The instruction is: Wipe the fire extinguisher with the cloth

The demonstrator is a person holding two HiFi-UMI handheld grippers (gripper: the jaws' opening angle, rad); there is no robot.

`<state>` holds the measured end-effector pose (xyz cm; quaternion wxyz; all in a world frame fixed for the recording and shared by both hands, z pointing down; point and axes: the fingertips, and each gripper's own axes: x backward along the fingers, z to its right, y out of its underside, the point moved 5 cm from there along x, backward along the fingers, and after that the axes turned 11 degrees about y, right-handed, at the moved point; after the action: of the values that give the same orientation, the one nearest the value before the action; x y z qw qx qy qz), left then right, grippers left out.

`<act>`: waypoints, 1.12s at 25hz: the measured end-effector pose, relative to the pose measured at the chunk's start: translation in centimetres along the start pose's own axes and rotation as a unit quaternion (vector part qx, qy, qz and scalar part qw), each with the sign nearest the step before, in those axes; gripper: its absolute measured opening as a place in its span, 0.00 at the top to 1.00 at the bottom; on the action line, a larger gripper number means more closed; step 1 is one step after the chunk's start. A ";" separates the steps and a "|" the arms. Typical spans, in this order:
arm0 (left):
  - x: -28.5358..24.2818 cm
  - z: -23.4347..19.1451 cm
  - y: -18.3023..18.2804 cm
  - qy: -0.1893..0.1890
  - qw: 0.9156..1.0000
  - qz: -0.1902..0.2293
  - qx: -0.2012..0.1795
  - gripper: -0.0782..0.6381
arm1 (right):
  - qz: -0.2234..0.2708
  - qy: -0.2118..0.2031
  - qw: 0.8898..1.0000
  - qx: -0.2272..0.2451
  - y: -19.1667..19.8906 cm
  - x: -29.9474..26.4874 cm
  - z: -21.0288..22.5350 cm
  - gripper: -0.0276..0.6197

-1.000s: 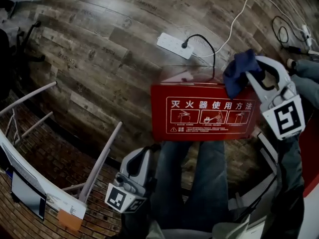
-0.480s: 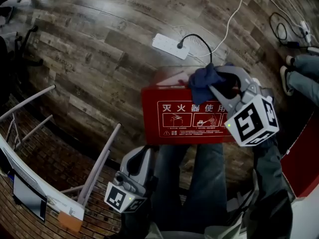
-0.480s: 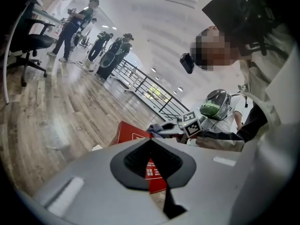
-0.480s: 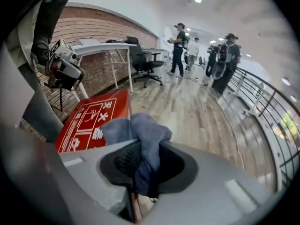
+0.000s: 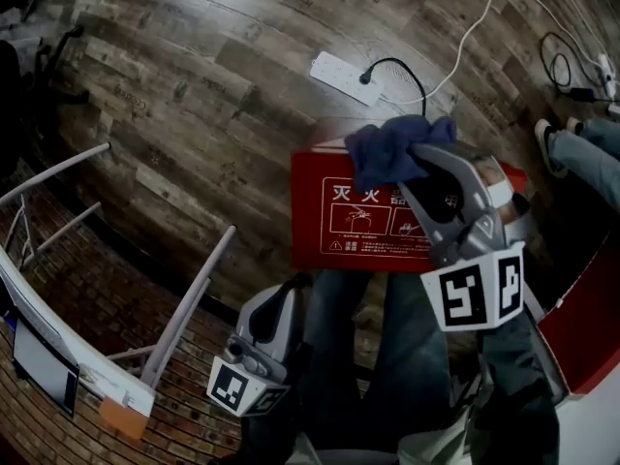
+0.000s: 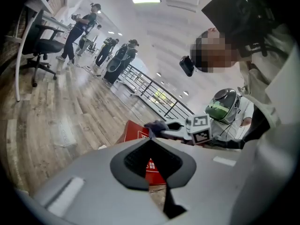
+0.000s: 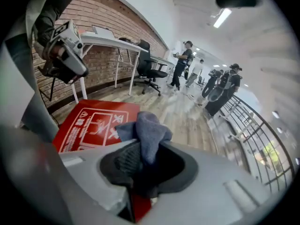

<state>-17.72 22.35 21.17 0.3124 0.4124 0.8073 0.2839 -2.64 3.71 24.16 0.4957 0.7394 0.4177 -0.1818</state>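
a flat red fire extinguisher box (image 5: 334,231), its face printed with white characters and diagrams, sits on the brown wooden plank floor (image 5: 194,85) just ahead of the person's knees. the right gripper (image 5: 412,163) reaches over the box's upper right part, its jaws clamped on a crumpled dark blue cloth (image 5: 387,153) — the right gripper view shows the fabric wedged between the pads and bulging out past the tips. the cloth is at the box's far edge, above the printed face; whether it presses on the box i cannot tell. the left gripper (image 5: 283,298) hangs low, just beside the box's near left corner and apart from it, jaws together with nothing between them. through the thin slit under them, the left gripper view shows a strip of the red box. beyond the box, near its far edge, a white power strip (image 5: 339,69) lies on the floor with a black plug and cable in it. well to the box's left stand slanted white metal table legs (image 5: 189,308).
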 end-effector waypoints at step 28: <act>-0.9 3.9 5.5 0.012 1.000 -0.005 0.013 0.88 | 0.002 0.012 0.954 -0.300 6.6 11.0 -7.9 0.55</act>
<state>-11.72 25.14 22.81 0.2992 0.4088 0.8167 0.2765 7.87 14.44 24.00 0.6899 0.5599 0.4574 -0.0382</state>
